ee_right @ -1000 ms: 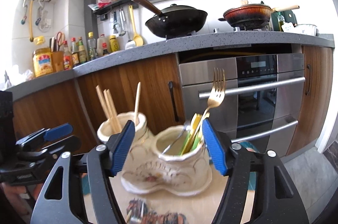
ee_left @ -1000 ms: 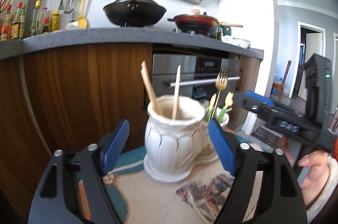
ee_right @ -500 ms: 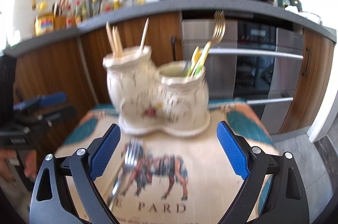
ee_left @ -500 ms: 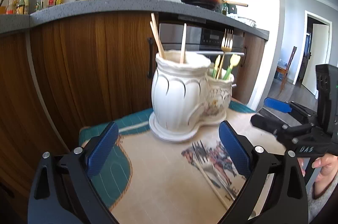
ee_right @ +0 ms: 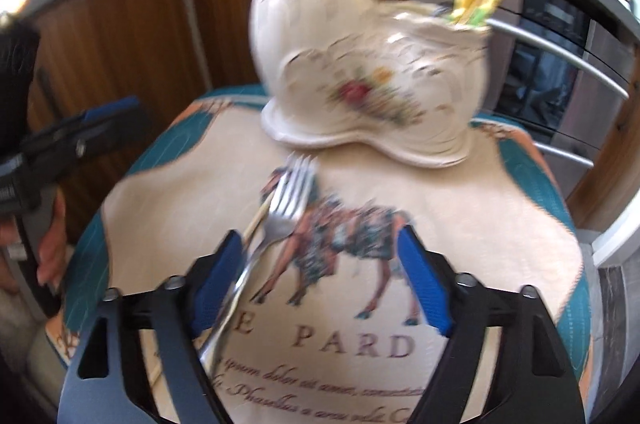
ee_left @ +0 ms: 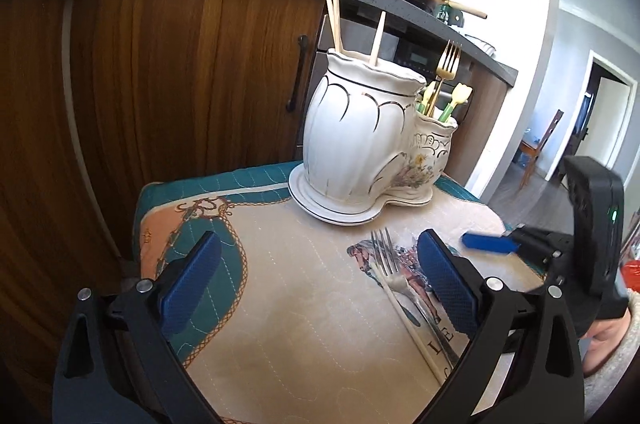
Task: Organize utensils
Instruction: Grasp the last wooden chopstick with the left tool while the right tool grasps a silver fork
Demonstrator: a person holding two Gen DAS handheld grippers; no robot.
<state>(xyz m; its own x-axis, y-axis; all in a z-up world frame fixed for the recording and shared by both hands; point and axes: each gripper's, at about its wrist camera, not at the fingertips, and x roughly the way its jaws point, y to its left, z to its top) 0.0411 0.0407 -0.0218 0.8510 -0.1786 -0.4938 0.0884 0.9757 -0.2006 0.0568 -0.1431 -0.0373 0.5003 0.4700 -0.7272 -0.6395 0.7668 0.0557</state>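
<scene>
Wooden kitchen cabinets (ee_left: 192,72) back the cloth-covered tabletop (ee_left: 304,312), where a silver metal fork (ee_right: 286,208) and pale chopstick (ee_left: 404,316) lie before the white ceramic double holder (ee_left: 360,140); left tongs (ee_left: 316,288) and right tongs (ee_right: 320,288) both gape wide, empty.

Holder (ee_left: 360,136), fork (ee_right: 280,216), chopstick (ee_left: 408,320) on cloth (ee_left: 304,304).

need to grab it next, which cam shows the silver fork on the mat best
The left wrist view: the silver fork is sharp, tines clear, beside a chopstick, though its handle runs behind the left gripper. The right wrist view shows it larger but motion-blurred.
</scene>
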